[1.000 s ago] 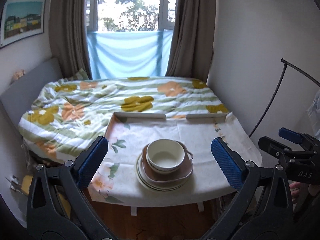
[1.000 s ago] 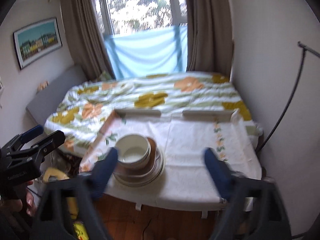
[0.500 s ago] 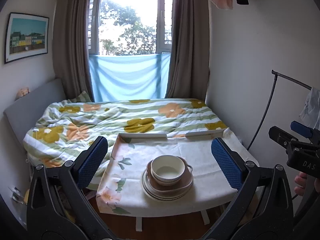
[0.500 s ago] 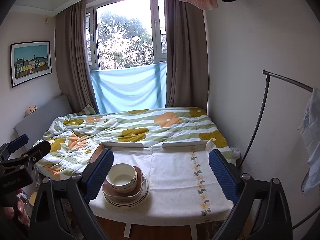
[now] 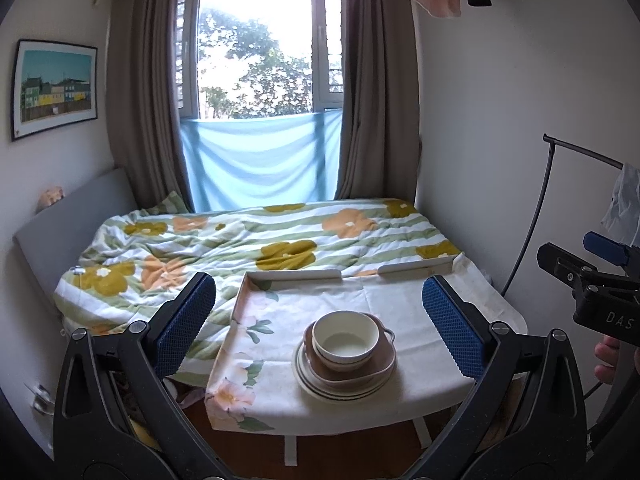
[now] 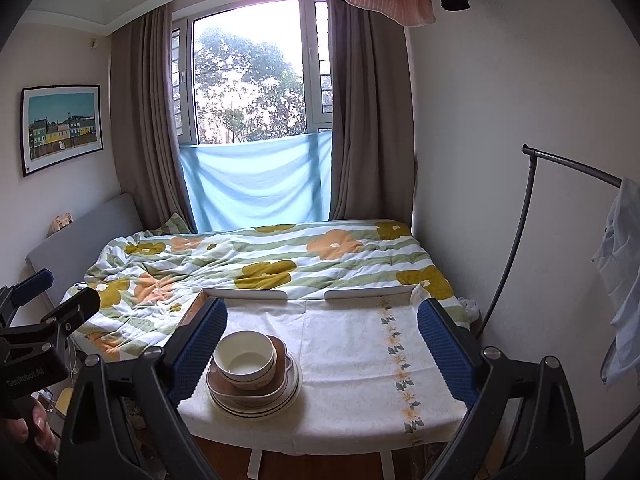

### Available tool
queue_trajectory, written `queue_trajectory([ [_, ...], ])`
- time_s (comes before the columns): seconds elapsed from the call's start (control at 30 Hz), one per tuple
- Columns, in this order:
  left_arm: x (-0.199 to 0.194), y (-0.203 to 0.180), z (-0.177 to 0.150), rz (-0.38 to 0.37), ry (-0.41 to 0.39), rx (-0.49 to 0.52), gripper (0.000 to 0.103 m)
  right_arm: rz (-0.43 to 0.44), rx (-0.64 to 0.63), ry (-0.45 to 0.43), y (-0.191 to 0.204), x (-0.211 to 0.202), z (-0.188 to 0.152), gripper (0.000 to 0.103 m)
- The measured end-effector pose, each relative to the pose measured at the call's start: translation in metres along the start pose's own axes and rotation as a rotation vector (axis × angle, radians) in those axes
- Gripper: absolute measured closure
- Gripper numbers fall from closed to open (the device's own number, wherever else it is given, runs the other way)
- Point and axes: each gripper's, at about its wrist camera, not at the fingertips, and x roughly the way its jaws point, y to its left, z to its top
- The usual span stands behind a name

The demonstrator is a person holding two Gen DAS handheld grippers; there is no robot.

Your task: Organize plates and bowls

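A cream bowl (image 5: 345,338) sits in a brown handled dish (image 5: 376,366) on a stack of white plates (image 5: 320,386) on a small table (image 5: 420,320) with a floral cloth. The stack also shows in the right wrist view, bowl (image 6: 245,358) on plates (image 6: 276,402). My left gripper (image 5: 318,330) is open and empty, held back from the table. My right gripper (image 6: 322,350) is open and empty, also back from the table; its body shows at the right of the left view (image 5: 592,284).
A bed with a flowered duvet (image 5: 248,244) lies behind the table. A curved black rack pole (image 6: 516,240) with hanging clothes stands at the right by the wall. The table has a raised white back rail (image 6: 248,294). Wooden floor lies below.
Both grippers have pulled back and tilted up from the table, so the stack looks smaller and lower. The dishes have not moved. Both jaws stay open.
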Motion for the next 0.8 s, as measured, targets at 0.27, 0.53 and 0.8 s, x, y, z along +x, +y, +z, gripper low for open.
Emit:
queue_trajectory([
  [0.27, 0.001, 0.000, -0.001, 0.012, 0.009, -0.001, 0.000, 0.004, -0.012, 0.010, 0.002, 0.004, 0.000, 0.008],
  [0.53, 0.004, -0.002, -0.003, 0.014, 0.019, -0.003, 0.000, 0.003, -0.015, 0.016, 0.003, 0.007, -0.001, 0.008],
  [0.8, 0.004, -0.003, -0.004, 0.012, 0.024, -0.003, 0.000, -0.004, -0.014, 0.036, 0.004, 0.012, -0.007, 0.008],
])
